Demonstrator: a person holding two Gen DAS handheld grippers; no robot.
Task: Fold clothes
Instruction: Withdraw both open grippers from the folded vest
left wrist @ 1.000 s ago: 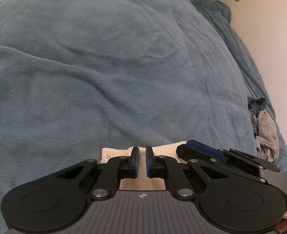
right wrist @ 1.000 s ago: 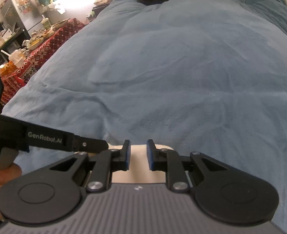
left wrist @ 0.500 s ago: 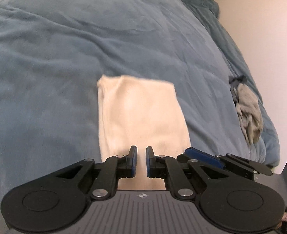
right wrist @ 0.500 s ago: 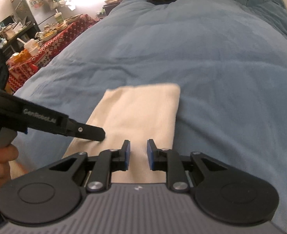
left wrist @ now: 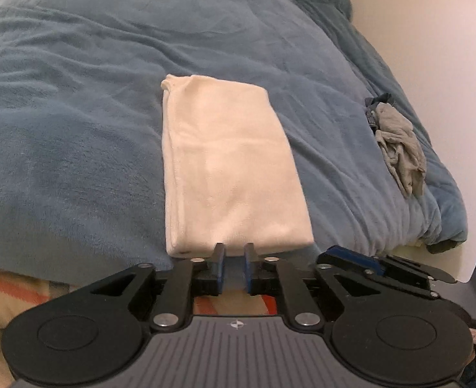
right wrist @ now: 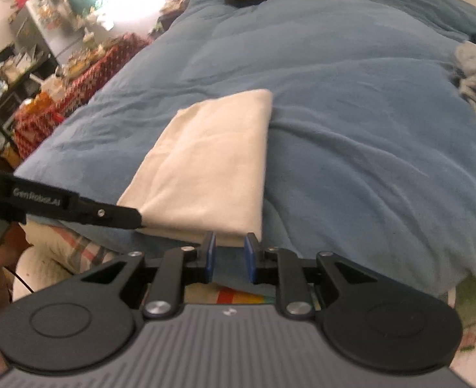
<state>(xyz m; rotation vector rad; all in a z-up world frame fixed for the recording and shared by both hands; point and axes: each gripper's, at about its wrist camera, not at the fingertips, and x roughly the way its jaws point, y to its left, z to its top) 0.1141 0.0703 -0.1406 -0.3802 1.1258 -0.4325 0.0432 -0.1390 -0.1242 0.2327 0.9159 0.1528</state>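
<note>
Now that both grippers have drawn back toward the near edge of the bed, the cream garment (left wrist: 231, 168) that was bunched under the fingers a second ago lies stretched out as a long, flat, folded rectangle on the blue blanket (left wrist: 76, 129). Its near end sits just in front of the fingertips, close to the edge of the bed, with the far end reaching toward the middle.

The left gripper (left wrist: 234, 266) is opening, and only blanket shows in the narrow gap between its blue pads, so it looks to have just let the cloth go. The right gripper (right wrist: 229, 258) stands with a similar narrow gap and nothing between its pads; the cloth edge lies just beyond them.

By my reading, this fold is laid down and released, and the piece may need one more fold across its length to become compact.

A crumpled grey garment (left wrist: 399, 148) waits near the far right edge of the blanket, well apart from the cream one, probably next in line. No basket, box or other container for clothes shows in either view.
</note>
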